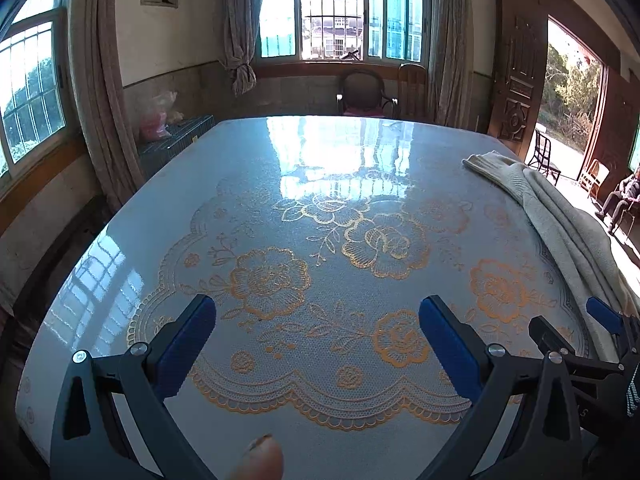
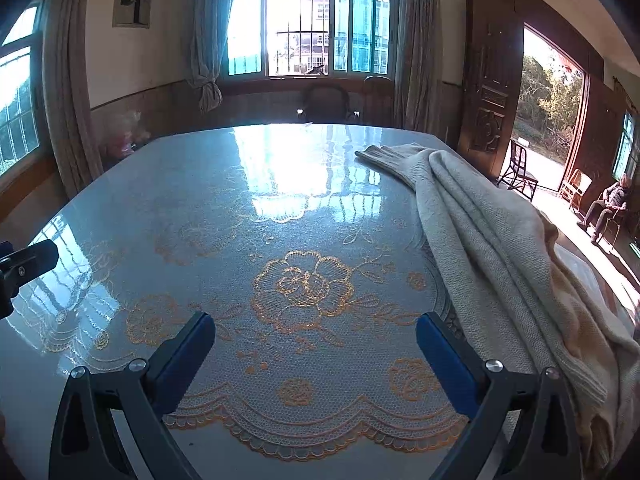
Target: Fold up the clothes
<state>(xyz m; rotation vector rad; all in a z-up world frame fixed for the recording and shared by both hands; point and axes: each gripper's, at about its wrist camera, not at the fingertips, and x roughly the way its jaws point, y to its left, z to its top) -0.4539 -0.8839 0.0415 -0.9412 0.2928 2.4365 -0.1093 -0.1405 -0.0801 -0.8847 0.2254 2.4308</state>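
Sweater (image 2: 492, 240) along table's (image 2: 200, 220) right edge

The right tool (image 2: 316, 330) hung wide open and empty above the glossy bench (image 2: 200, 208) with its orange floral lace cover. A rumpled cream knitted sweater (image 2: 492, 248) lay along the bench's right side, just beside the tool's right blue-padded finger (image 2: 444, 356).
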